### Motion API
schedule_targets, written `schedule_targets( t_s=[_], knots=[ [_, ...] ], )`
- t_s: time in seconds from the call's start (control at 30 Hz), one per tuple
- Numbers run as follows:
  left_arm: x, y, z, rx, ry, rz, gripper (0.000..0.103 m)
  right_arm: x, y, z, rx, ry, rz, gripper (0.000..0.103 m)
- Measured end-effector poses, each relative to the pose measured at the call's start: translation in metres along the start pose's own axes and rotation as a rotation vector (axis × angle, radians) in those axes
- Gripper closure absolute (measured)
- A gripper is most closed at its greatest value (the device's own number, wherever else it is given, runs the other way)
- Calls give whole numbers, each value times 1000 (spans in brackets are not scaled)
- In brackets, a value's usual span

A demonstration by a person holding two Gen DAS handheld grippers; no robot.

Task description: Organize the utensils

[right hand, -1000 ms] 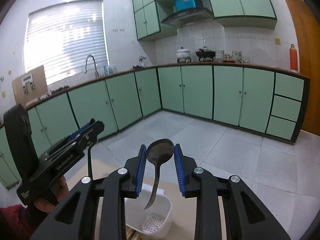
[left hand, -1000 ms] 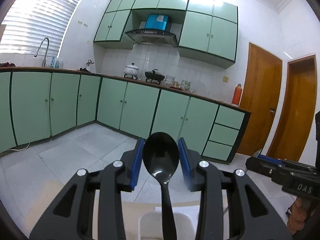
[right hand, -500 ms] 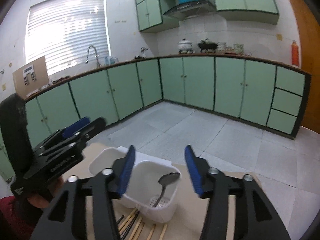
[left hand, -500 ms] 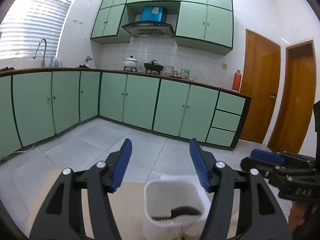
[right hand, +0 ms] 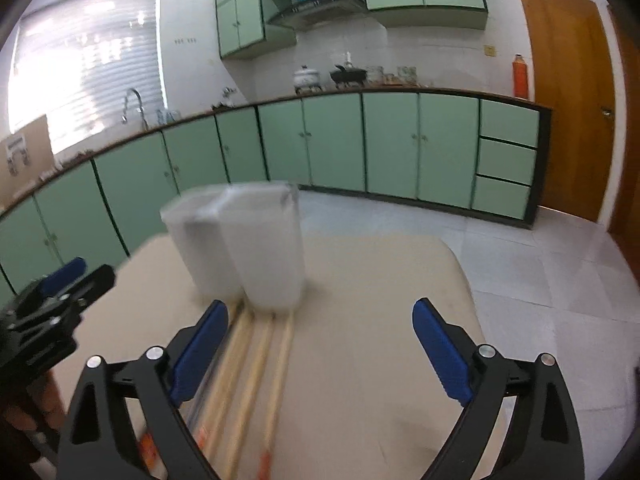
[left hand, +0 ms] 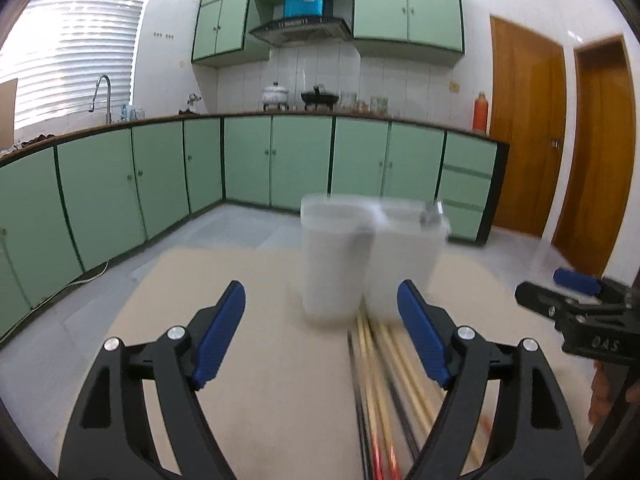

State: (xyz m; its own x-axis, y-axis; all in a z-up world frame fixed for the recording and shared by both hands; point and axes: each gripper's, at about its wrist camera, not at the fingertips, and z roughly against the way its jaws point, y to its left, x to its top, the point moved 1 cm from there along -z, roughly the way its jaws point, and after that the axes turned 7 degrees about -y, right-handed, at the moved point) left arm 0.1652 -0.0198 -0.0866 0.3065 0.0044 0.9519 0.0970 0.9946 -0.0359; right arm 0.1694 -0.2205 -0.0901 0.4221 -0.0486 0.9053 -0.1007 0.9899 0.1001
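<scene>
Down at the near edge of the table [left hand: 248, 280], both grippers are empty and their jaws are opening, with nothing pressed between the blue pads. A second ago each one held a spoon upright; now the left gripper [left hand: 320, 336] and the right gripper [right hand: 316, 350] have let go and dropped low over the tabletop. Just ahead of them lies a bundle of chopsticks [left hand: 384, 380], running lengthwise toward the white holder [left hand: 372, 256], their far ends touching or nearly touching its base. A bit of metal, likely one spoon's [left hand: 430, 213] end, pokes above the holder's right compartment; the other spoon is hidden. With the spoons put away, I would guess the chopsticks come next. Beyond stand green cabinets [left hand: 300, 160] and wooden doors [left hand: 524, 132].
</scene>
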Motion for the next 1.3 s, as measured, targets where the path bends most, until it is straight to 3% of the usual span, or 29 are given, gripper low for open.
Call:
schedule_targets(
  t_s=[0.3,0.67,0.77,0.83,1.3],
  knots=[
    [-40,2,32,57,107,-5,27,-51,-1,37,-37,54,-4,17],
    [-68,-9,45,51,279,-44,40,-75,6,58,11,111,3,48],
    [-73,-13,40,66,309,-56,48,-78,7,54,15,128,-14,56],
    [-75,-15,38,66,331,-57,53,-77,6,55,17,122,-32,57],
    [-87,-26,27,8,438,-48,57,-80,11,65,22,110,-15,57]
  ],
)
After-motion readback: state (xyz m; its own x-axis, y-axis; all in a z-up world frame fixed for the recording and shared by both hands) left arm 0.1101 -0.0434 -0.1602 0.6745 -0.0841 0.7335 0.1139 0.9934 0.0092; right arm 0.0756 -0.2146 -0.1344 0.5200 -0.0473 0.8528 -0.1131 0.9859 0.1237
